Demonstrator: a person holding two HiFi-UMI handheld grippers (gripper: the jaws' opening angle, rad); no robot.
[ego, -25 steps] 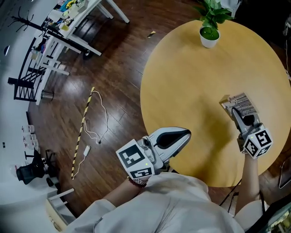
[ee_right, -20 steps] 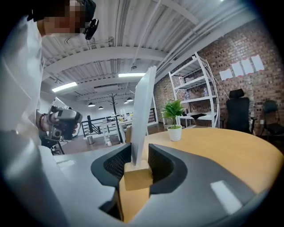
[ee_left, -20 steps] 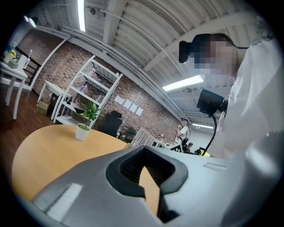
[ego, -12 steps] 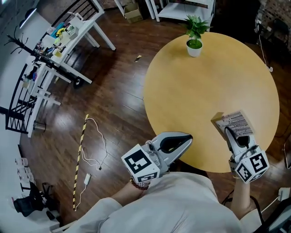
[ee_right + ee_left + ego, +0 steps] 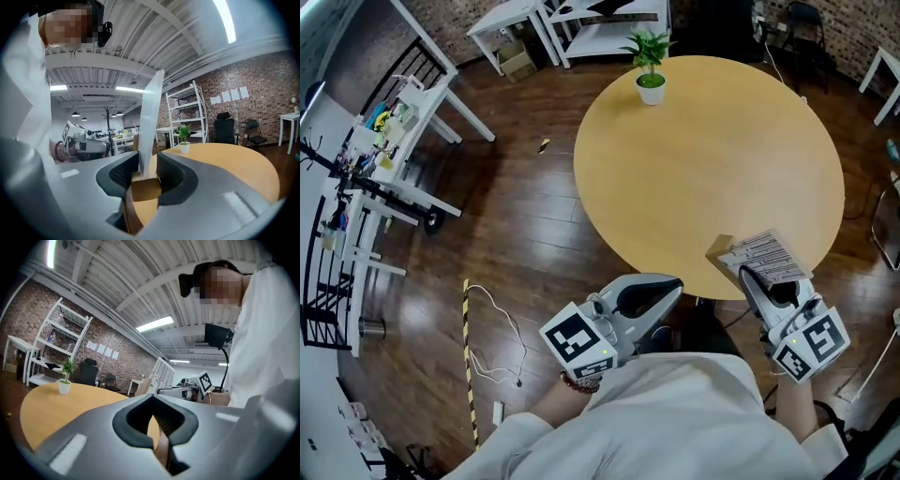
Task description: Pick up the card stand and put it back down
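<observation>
The card stand [image 5: 759,255] is a small wooden block with a printed card standing in it. It is over the near edge of the round wooden table [image 5: 703,159]. My right gripper [image 5: 757,277] is shut on it from the near side. In the right gripper view the wooden block [image 5: 146,186] sits squeezed between the dark pads and the card rises above them. Whether the block touches the tabletop I cannot tell. My left gripper [image 5: 671,290] hangs off the table near the person's body. Its jaws are together with nothing in them, as the left gripper view [image 5: 157,430] also shows.
A small potted plant [image 5: 650,71] stands at the table's far edge. White shelves and tables [image 5: 581,23] line the brick wall beyond. A cable and a yellow-black strip [image 5: 471,361] lie on the dark wood floor at the left.
The right gripper has drawn the card stand from the table's right middle toward the near edge. The head view has pulled back. The left gripper stays beside the body.
</observation>
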